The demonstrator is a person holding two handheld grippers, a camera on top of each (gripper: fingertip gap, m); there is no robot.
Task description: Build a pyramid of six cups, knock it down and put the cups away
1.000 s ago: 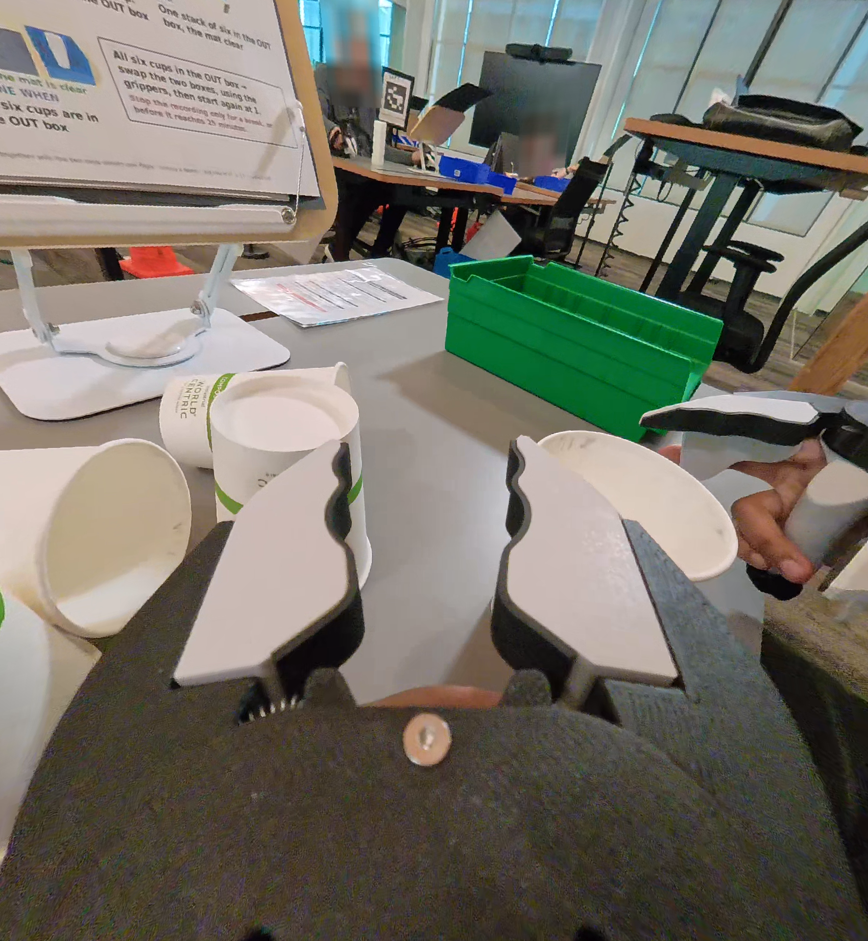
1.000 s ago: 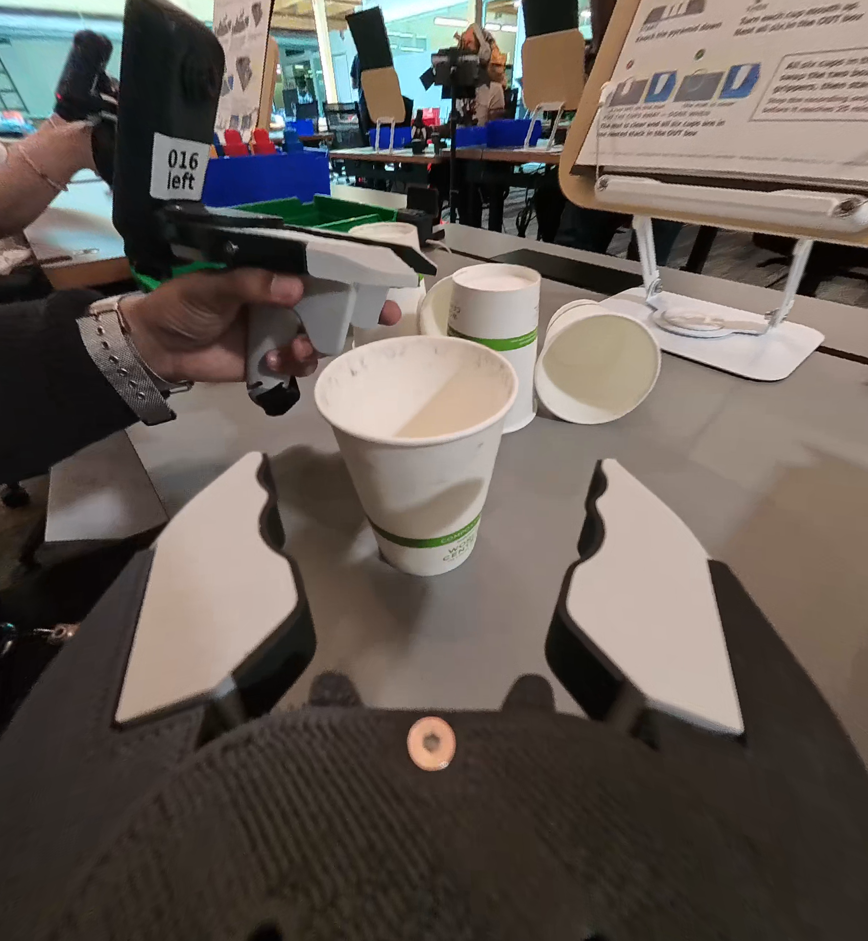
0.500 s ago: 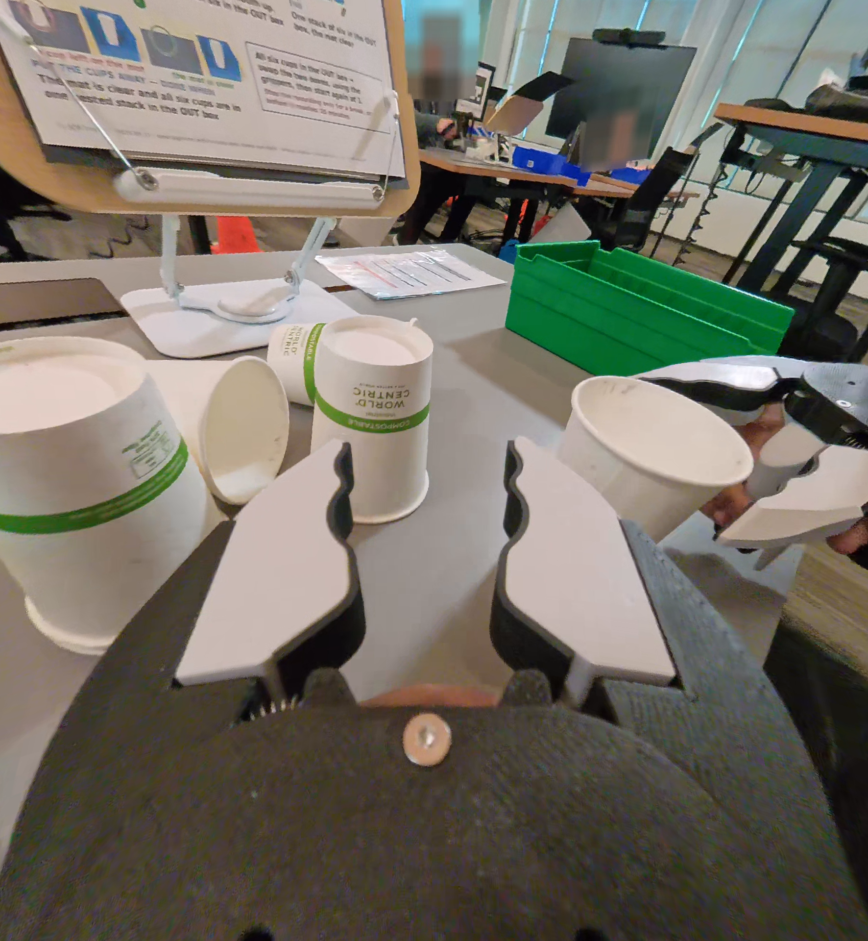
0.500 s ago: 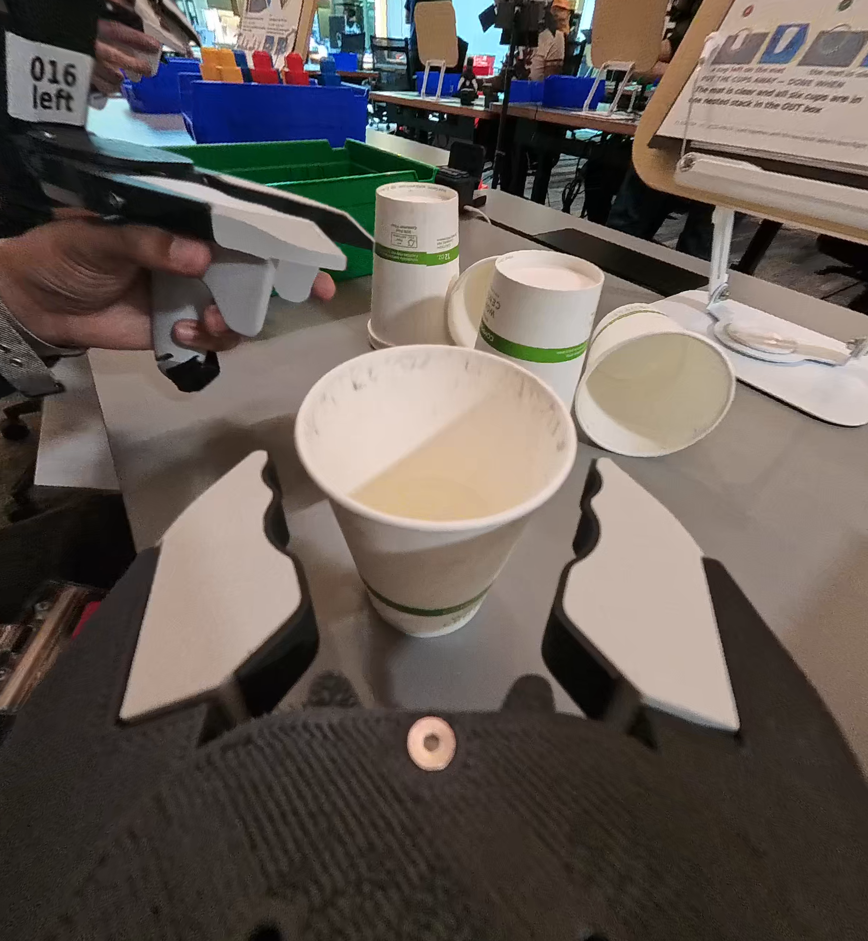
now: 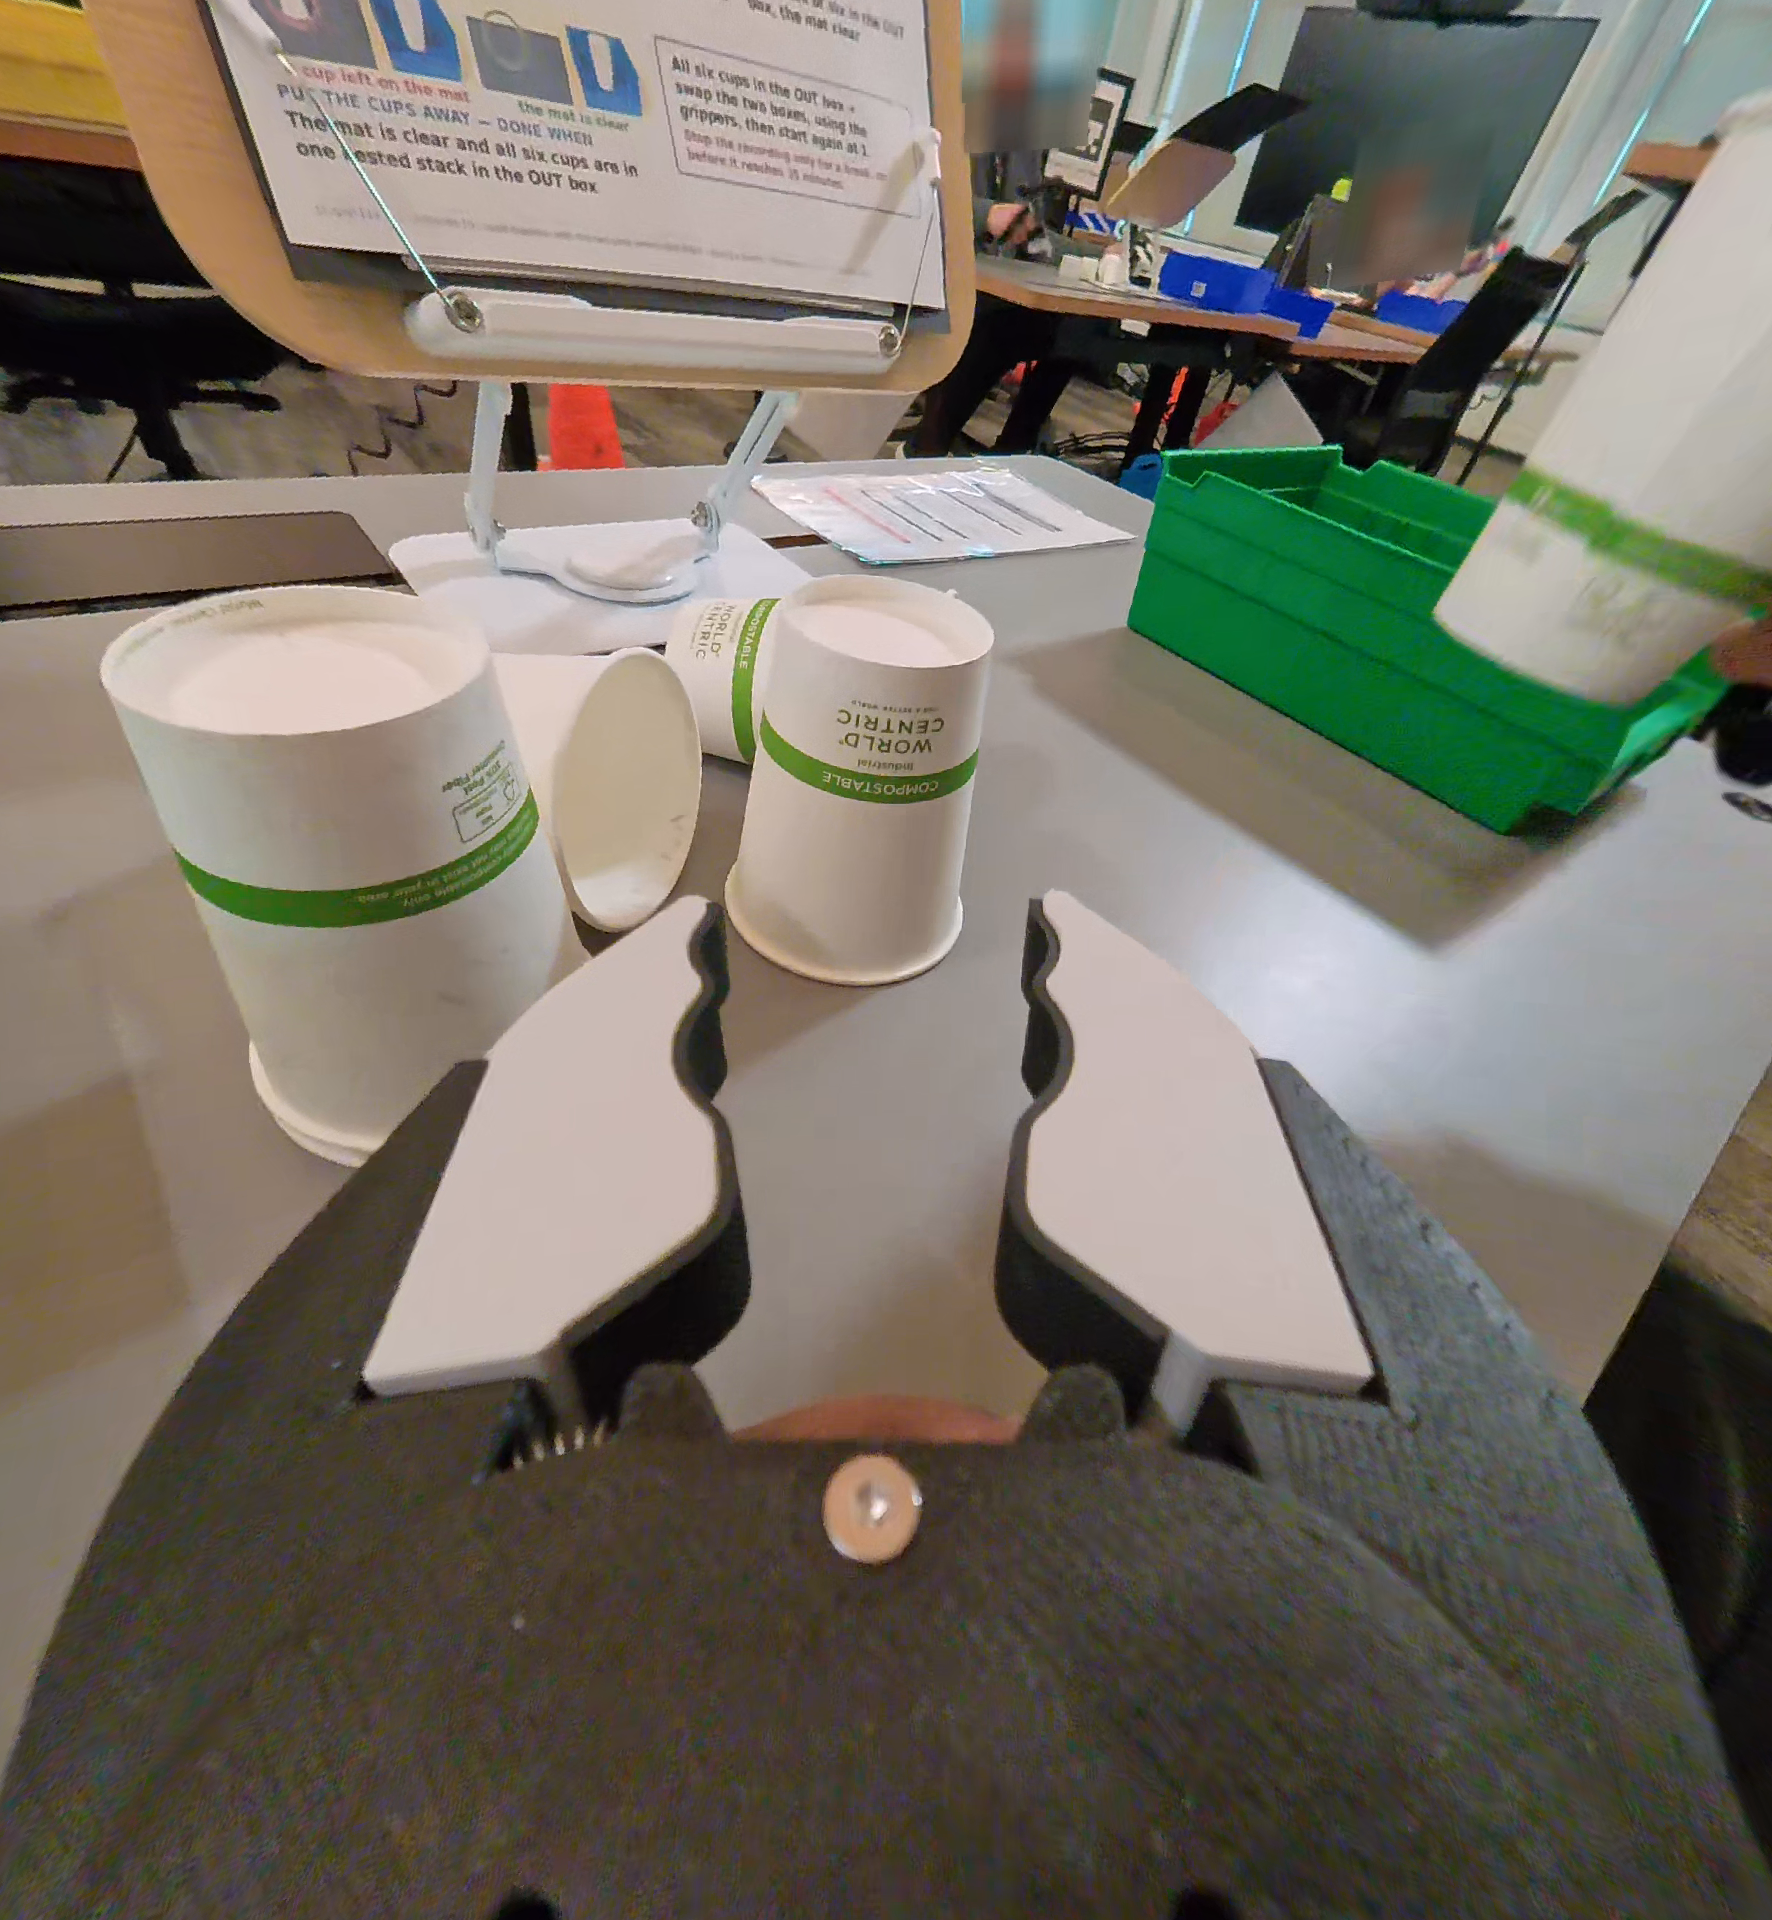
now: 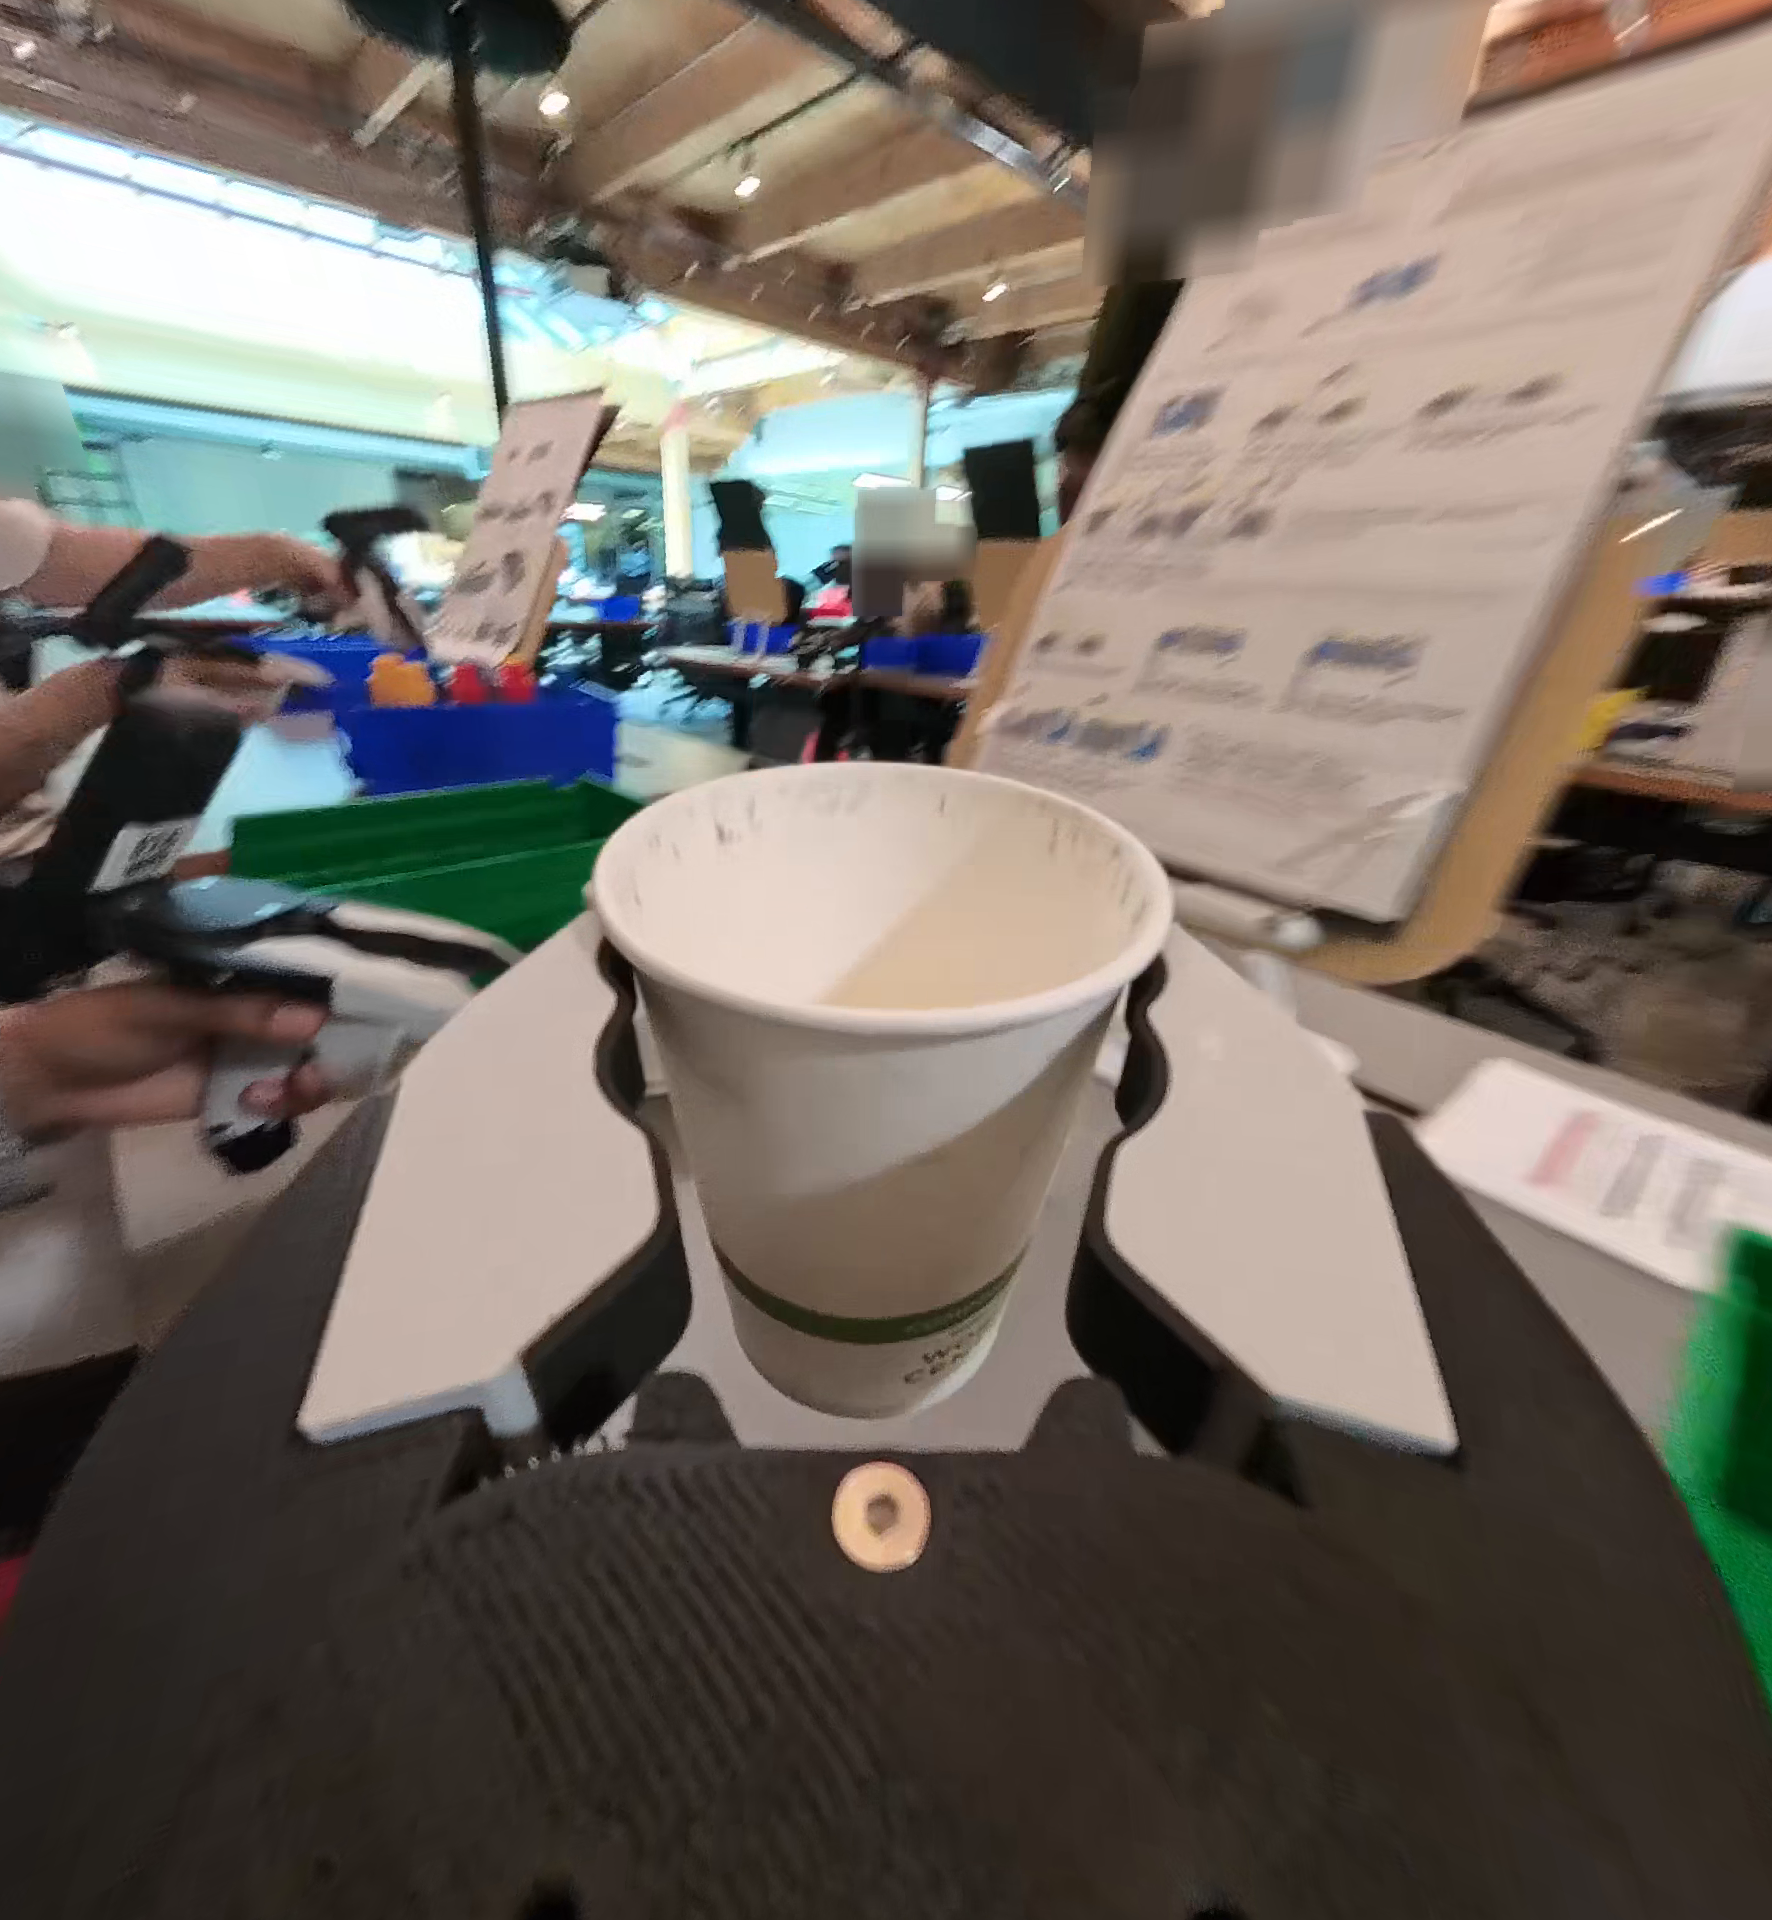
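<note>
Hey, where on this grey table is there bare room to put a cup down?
Bare grey tabletop lies between the upside-down white paper cup with green band and the green plastic bin. Left is crowded: a larger upturned cup, a cup on its side.

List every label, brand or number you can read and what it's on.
I can't quote wording; these carry print:
Middle upside-down paper cup: green band, dark print, sharp.
Near upside-down paper cup: small green print.
Instruction sheet on stand: sharp in left view, blurred in right.
Held paper cup in right gripper: print partly hidden.
Laminated sheet: too small.
</note>
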